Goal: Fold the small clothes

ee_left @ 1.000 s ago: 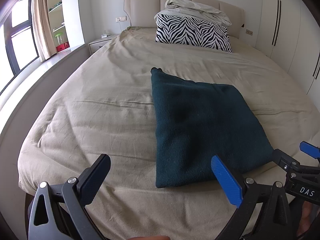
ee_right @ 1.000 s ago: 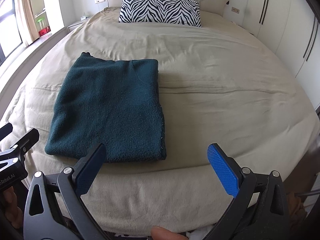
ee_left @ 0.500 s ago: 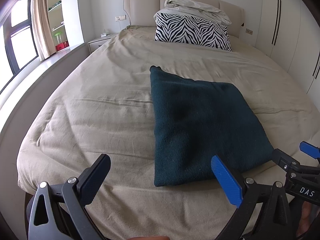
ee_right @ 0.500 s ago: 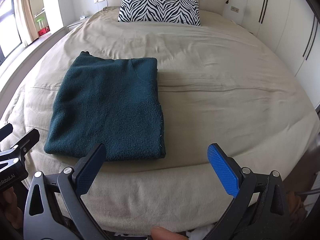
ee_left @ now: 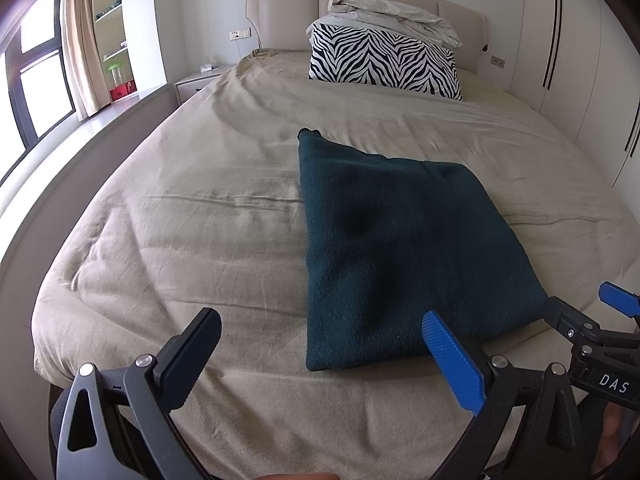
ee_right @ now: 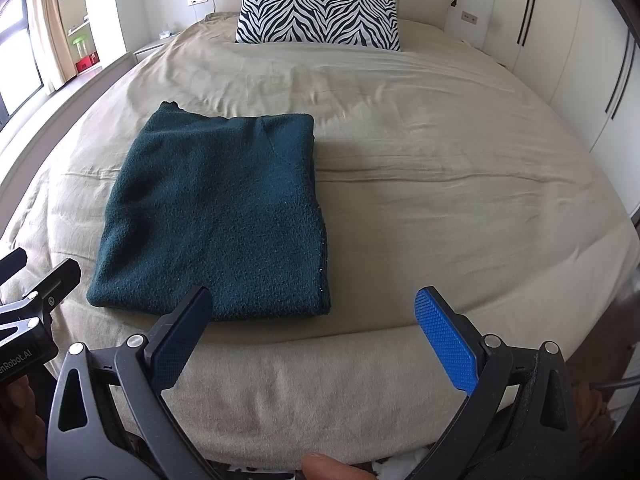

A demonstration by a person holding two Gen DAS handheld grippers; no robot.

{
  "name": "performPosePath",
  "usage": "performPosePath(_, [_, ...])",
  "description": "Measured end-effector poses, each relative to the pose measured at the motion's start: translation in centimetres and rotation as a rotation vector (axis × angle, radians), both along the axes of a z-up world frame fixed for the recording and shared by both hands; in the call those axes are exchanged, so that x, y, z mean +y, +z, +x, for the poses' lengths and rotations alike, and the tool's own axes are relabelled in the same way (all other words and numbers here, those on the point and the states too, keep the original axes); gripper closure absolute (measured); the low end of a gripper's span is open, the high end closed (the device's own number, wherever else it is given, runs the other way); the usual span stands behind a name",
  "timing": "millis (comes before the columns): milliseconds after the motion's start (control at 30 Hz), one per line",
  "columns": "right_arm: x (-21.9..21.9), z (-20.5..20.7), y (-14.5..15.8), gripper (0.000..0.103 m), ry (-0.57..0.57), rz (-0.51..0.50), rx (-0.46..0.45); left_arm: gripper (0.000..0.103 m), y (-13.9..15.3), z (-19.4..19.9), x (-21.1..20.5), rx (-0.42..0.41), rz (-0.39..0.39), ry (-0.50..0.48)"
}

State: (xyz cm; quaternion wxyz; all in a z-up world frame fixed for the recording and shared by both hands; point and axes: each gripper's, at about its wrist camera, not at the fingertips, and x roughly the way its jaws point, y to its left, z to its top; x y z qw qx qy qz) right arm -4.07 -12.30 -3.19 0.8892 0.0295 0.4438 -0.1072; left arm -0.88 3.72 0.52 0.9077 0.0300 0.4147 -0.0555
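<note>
Two grippers are in our hands, both held low at the foot of the bed (ee_left: 168,216), and neither touches anything. On the left gripper (ee_left: 322,354) the fingers (ee_left: 452,360) stand spread wide with nothing between them. On the right gripper (ee_right: 312,332) the fingers (ee_right: 444,336) are likewise spread wide and empty.

One garment is present: a dark teal fleece garment (ee_left: 400,248), folded into a rough rectangle and lying flat on the beige bedcover. Seen from the left gripper, it lies ahead of the fingers and offset to the right; its near edge sits just beyond the blue right finger, and the black left finger (ee_left: 192,356) is well apart from it. Seen from the right gripper, the same garment (ee_right: 216,216) lies ahead and to the left; its near edge sits just beyond the left finger (ee_right: 180,336), and the blue right finger is well apart from it, over bare bedcover.

Beyond the garment, far ahead of both pairs of fingers, we count one zebra-print pillow (ee_left: 384,62) against the headboard, with one bundled pale duvet (ee_left: 392,14) resting on top of it.
</note>
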Motion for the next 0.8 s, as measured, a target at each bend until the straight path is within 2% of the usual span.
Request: performPosePath(800, [-0.1, -0.07, -0.08, 0.0, 0.0, 0.001, 0.0, 0.0, -0.19, -0.03, -0.1, 0.003, 0.0, -0.003])
